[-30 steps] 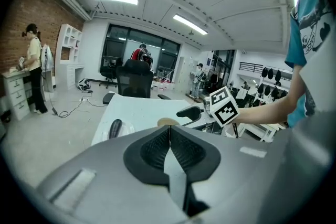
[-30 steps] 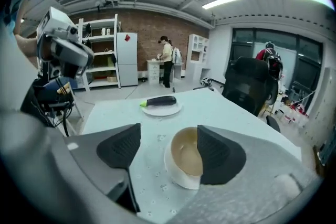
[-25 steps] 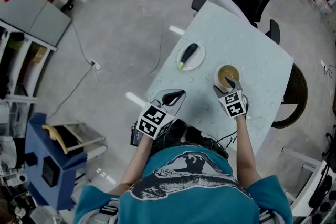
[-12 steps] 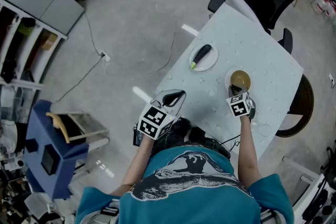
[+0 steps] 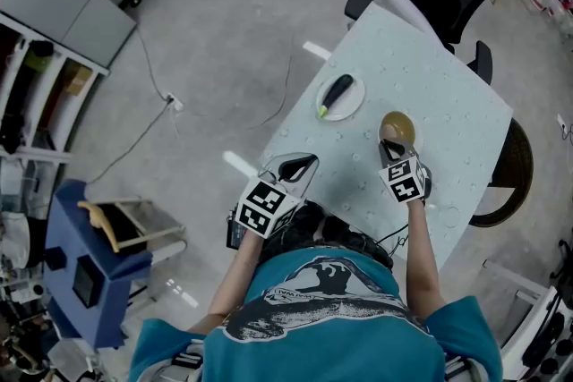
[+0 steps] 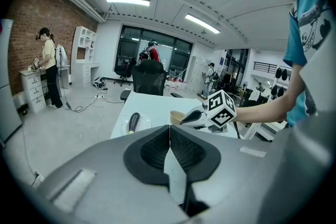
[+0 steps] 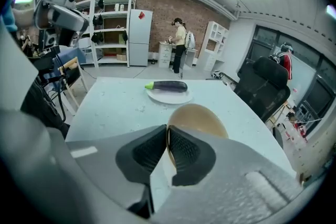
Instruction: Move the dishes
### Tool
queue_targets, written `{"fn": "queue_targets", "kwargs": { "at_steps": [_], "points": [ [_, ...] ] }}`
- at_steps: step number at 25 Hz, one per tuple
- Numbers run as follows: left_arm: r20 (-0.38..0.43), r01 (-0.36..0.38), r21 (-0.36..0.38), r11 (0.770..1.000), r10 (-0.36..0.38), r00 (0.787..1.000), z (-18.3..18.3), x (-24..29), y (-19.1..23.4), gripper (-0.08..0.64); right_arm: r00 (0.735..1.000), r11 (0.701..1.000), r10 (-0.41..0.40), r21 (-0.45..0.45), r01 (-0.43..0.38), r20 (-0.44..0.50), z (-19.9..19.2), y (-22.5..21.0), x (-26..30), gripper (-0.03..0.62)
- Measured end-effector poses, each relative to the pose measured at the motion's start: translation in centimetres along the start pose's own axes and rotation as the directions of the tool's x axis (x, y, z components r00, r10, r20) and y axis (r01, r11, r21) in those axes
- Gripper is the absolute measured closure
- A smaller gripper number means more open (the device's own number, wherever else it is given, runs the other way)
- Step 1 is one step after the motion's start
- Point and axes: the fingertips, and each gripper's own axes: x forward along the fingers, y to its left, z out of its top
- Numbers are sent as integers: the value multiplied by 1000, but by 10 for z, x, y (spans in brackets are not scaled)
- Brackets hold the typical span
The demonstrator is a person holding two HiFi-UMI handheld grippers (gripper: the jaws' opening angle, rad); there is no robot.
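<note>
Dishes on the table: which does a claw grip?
The round tan bowl, rim pinched by the right claw; the flat white plate bearing a purple aubergine lies free.

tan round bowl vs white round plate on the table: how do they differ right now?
The tan round bowl is deep; the white round plate is flat. The right gripper is shut on the bowl's rim; nothing grips the plate. The plate carries a purple eggplant; none is seen in the bowl. Shared: both are round dishes at the pale table.

Teal graphic T-shirt, grey left claw, grey right claw
</note>
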Motion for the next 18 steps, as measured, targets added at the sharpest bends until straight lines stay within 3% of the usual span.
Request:
{"fn": "queue_targets", "kwargs": {
  "at_steps": [6, 12, 18],
  "points": [
    [5, -3, 2, 1000, 3, 1000, 2, 0, 4, 545, 992, 985, 121, -131, -114, 44, 36, 62, -2, 572],
    [5, -15, -11, 1000, 15, 1000, -2, -4, 10, 545, 972, 935, 235, -280, -220, 23, 50, 118, 12, 572],
    [8, -46, -31, 998, 47, 999, -6, -15, 20, 545, 956, 903, 294, -322, -286, -24, 49, 146, 30, 572]
  ]
}}
